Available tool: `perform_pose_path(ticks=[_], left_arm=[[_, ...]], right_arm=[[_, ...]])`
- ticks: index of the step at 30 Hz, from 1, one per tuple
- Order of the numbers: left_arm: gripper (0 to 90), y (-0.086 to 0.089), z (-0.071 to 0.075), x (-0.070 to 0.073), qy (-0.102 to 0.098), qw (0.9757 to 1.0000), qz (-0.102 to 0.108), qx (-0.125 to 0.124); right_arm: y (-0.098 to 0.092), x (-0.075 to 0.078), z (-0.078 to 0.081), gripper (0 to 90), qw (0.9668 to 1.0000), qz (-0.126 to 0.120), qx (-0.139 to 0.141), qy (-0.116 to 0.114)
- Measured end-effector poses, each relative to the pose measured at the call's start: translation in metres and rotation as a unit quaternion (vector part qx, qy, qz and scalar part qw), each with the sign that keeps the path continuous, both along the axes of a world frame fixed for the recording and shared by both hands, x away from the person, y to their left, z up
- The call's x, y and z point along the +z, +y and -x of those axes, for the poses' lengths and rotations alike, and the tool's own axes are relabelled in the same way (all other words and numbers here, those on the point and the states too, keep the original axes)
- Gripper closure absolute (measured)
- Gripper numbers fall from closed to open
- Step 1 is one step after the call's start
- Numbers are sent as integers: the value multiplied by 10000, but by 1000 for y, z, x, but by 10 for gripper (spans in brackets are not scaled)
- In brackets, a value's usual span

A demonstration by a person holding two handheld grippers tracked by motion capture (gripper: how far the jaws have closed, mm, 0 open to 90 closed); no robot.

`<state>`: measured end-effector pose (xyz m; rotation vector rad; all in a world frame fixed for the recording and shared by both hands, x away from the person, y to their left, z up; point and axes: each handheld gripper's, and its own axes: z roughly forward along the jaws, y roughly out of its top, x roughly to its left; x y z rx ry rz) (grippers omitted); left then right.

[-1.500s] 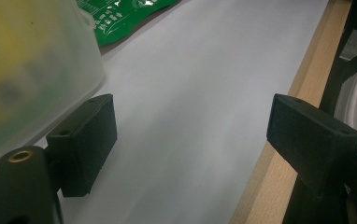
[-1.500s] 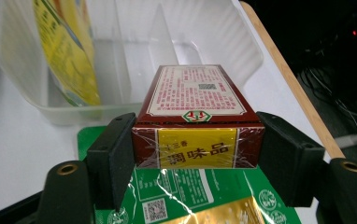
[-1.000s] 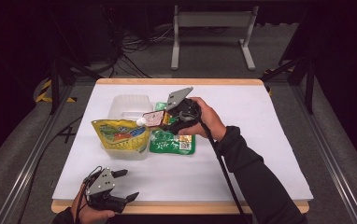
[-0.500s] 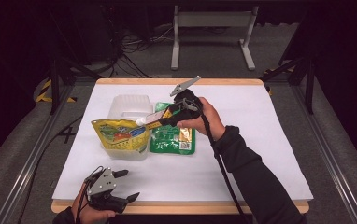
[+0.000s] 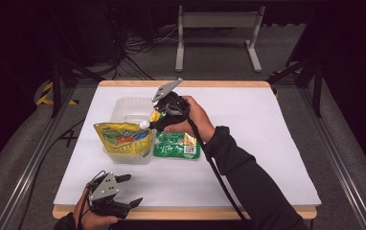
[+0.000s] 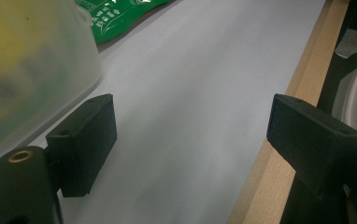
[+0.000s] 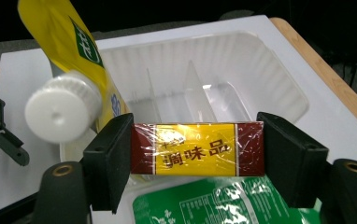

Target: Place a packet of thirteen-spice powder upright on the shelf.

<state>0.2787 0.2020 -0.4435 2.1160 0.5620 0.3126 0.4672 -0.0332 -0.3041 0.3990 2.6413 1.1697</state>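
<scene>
Right hand-held gripper (image 7: pixel 195 154) clamps red-yellow seasoning packet (image 7: pixel 197 149) by its short ends, long axis spanning jaws; clear divided tray (image 7: pixel 279 70) directly beyond, upper frame. Left hand-held gripper (image 5: pixel 119 191) open, empty (lower left, farther).

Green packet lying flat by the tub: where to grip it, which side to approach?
Take the green packet by its near edge, coming low from the person's side. It lies flat on the table; the tub blocks its left, and the right tool hovers over its far edge.
</scene>
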Motion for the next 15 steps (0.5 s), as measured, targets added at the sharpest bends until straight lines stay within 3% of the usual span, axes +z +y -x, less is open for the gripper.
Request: perform_pose_path(ticks=[2, 4, 10, 11, 15], left_arm=[[168, 0, 0, 0, -4, 10000, -9, 3], [168, 1, 0, 0, 0, 10000, -6, -3], [169, 2, 0, 0, 8, 10000, -7, 2], [169, 1, 1, 0, 4, 10000, -18, 9], [169, 1, 1, 0, 13, 10000, -30, -3]], right_arm=[[3, 0, -1, 312, 10000, -52, 17, -27], [4, 0, -1, 317, 9996, -277, -54, -47], [4, -2, -5, 316, 9974, -614, -337, 177], [2, -3, -8, 314, 9948, -799, -502, 377], [-2, -1, -11, 320, 9876, -1087, -773, 823]])
